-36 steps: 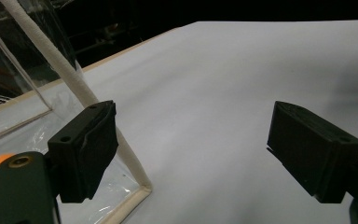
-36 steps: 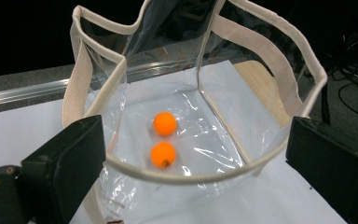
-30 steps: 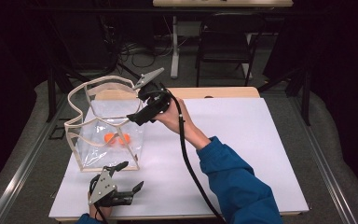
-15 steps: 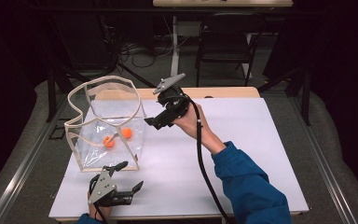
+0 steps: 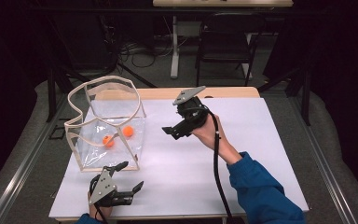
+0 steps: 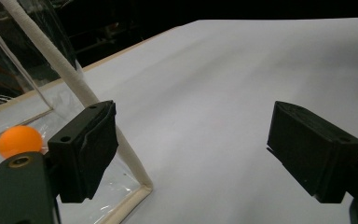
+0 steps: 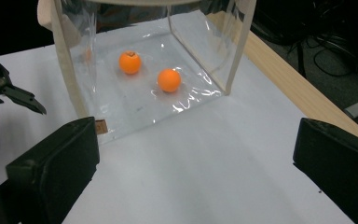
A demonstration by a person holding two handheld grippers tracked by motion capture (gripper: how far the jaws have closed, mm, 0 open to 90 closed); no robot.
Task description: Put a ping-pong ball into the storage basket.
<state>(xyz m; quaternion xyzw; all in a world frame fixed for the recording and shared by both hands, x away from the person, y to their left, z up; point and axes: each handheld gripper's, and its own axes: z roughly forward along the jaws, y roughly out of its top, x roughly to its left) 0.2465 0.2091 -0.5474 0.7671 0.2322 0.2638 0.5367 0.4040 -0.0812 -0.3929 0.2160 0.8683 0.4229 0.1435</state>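
A clear bag point(image 5: 107, 123) with a stiff cream rim stands on the white table point(image 5: 242, 154), well to the left of the right gripper point(image 5: 171, 132), whose jaws are spread wide and empty. The left gripper point(image 5: 131, 176), also spread with nothing between its jaws, rests just in front of the bag's near corner. Two orange balls point(image 7: 150, 71) lie inside on the bag's floor.

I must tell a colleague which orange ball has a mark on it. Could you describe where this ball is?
Find the clear bag with a cream rim, standing on the left part of the white table. Two orange balls lie on its floor. In the right gripper view, the marked ball is the one farther from the camera, with a dark spot on top; the other ball is plain.
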